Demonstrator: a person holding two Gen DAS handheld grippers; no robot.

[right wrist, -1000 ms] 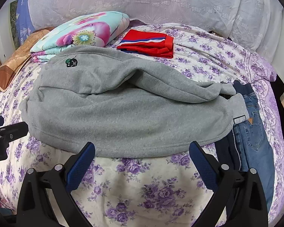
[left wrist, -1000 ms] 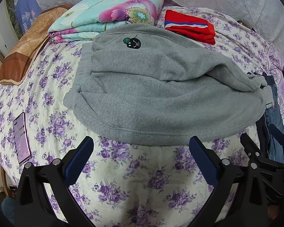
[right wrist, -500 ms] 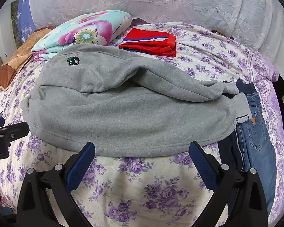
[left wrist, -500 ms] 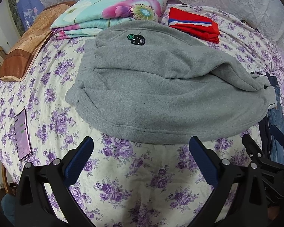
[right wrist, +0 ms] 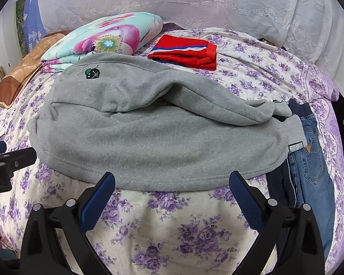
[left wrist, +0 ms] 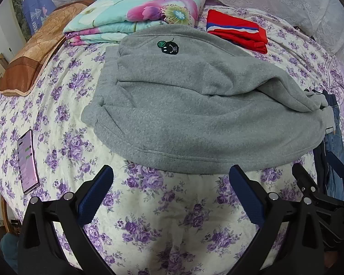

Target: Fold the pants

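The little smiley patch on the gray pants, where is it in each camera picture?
Left wrist view: the smiley patch sits top centre, near the far edge of the gray pants.
Right wrist view: the patch sits upper left on the pants.
Shared landmark: the folded red garment lies to the patch's right in both views.

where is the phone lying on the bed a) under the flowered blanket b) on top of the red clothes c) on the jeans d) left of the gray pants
d: in the left wrist view the phone lies flat on the bedspread, off to the left of the gray pants and apart from them.
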